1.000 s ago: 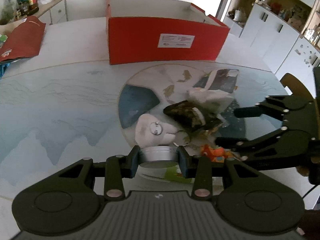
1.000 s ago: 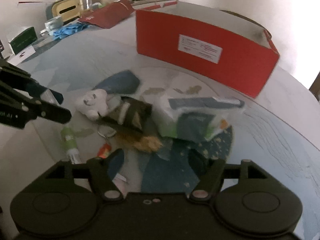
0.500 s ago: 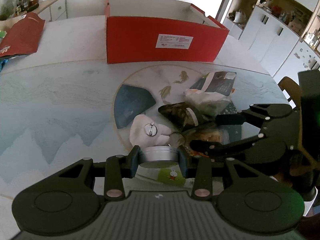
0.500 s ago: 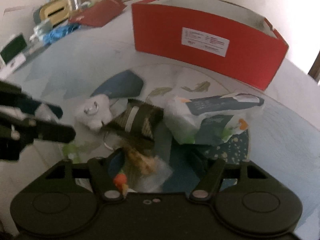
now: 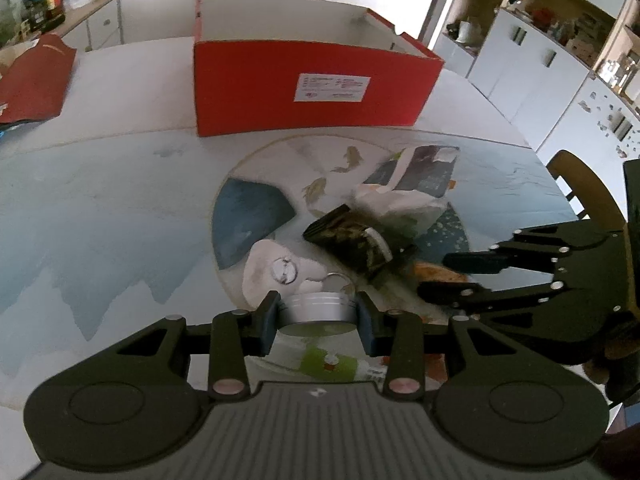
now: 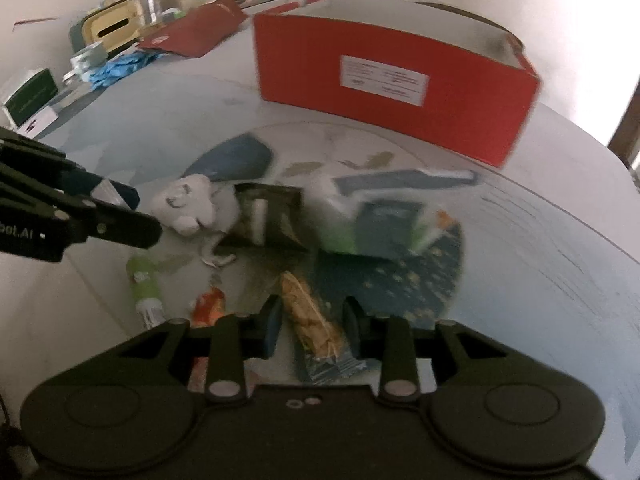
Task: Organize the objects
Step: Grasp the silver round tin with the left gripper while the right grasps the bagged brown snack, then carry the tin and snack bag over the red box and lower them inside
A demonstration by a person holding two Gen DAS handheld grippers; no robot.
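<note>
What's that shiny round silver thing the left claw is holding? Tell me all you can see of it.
The silver tin is a low, round, metallic-looking container with fine grooves around its side, likely where lid and base meet. It sits level, clamped at opposite sides between the blue pads of the left gripper. It looks lifted clear of the table, above a green-labelled tube, with a white plush toy just beyond it. Nothing else seems to touch it.

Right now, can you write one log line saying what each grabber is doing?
left gripper: shut on silver tin | right gripper: jaws just closing around snack packet | red box: nothing placed yet
</note>
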